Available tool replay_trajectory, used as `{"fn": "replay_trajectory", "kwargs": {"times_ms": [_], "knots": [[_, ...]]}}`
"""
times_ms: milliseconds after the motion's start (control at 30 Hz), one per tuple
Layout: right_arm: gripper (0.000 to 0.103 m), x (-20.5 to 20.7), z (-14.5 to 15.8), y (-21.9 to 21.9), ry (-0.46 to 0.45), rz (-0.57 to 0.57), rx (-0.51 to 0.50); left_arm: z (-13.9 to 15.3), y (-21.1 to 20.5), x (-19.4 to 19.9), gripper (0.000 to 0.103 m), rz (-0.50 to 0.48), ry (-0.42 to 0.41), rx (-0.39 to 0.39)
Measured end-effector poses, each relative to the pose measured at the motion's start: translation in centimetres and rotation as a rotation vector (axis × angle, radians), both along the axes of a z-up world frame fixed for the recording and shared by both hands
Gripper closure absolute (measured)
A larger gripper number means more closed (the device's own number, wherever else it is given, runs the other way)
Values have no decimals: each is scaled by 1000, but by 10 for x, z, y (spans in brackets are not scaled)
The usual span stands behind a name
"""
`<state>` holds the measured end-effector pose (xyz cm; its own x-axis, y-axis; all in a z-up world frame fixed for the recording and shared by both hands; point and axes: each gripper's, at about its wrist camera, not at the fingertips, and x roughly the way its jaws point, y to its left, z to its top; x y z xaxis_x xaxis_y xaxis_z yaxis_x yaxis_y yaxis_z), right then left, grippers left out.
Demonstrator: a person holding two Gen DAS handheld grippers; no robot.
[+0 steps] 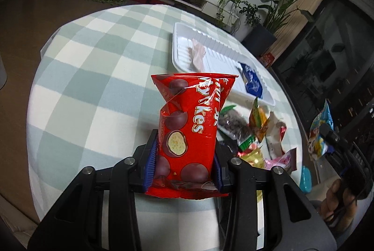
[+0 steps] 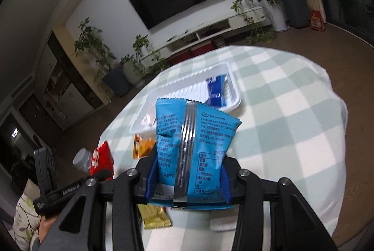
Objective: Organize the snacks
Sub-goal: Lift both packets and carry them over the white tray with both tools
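My left gripper [image 1: 184, 157] is shut on a red chocolate-ball snack bag [image 1: 189, 124] and holds it upright above the checked table. My right gripper [image 2: 189, 171] is shut on a light blue snack bag [image 2: 191, 145], its back seam facing the camera. The right gripper with that blue bag also shows at the right edge of the left wrist view [image 1: 320, 134]. A white tray [image 1: 224, 52] lies ahead and holds a pink packet [image 1: 197, 55] and a dark blue packet [image 1: 252, 80]. The tray [image 2: 231, 101] and the dark blue packet [image 2: 216, 89] show in the right wrist view too.
Several loose snack packets [image 1: 257, 134] lie on the green-and-white checked tablecloth [image 1: 105, 64] right of the red bag. An orange packet [image 2: 142, 145] and a yellow packet [image 2: 156, 218] lie near my right gripper. The left gripper with the red bag [image 2: 100, 159] is at left. Potted plants and a TV stand sit beyond the table.
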<state>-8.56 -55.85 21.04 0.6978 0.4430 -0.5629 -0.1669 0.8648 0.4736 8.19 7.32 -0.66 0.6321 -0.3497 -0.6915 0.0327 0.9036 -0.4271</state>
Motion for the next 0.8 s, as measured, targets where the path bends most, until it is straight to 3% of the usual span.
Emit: {"fn": "replay_trajectory", "kwargs": {"times_ms": [200,433,600,800], "knots": [[57,42,28,-12,-47,-33,10,32,-1,37,67,-15,-37,35],[57,118,50,18,-75,37,-47,67,-35,120,67,-111,-60,125],[57,174,42,57,-50,108,-88,53,-63,176,67,-157,-3,167],[57,196,-5,78,37,165,-171,20,-76,210,67,-156,57,188]]}}
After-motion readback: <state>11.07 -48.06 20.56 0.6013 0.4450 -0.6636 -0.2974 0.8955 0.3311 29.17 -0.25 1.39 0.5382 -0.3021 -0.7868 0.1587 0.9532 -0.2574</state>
